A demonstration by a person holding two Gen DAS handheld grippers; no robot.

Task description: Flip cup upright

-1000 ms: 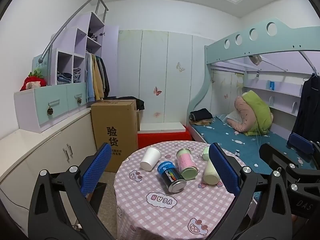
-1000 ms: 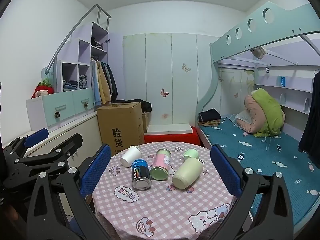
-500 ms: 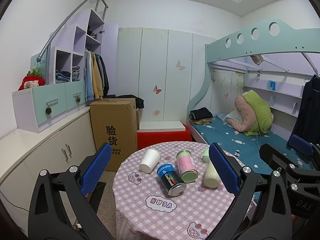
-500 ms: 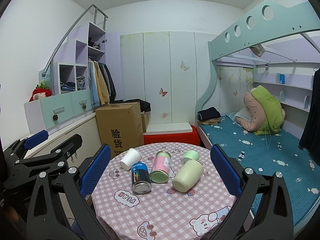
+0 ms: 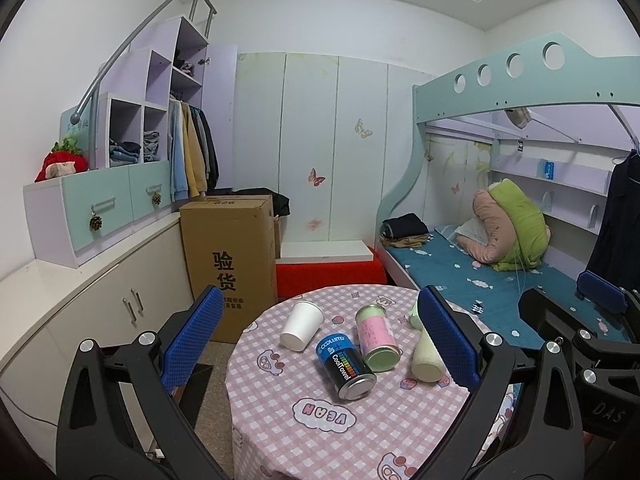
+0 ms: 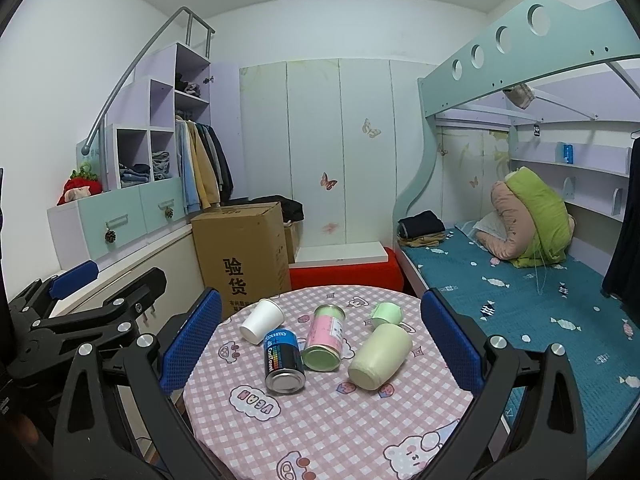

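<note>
Right wrist view, white paper cup (image 6: 262, 321) on its side, well beyond wide-open empty jaws, left jaws likewise open.

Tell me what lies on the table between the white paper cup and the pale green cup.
Between the white paper cup and the pale green cup lie two cans on their sides: a blue-black can and a pink can, clearest in the right wrist view.

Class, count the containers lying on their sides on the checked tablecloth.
4, none hidden that I can see: white paper cup at the far left, blue can nearest the camera, pink can in the middle, pale green cup on the right.
</note>
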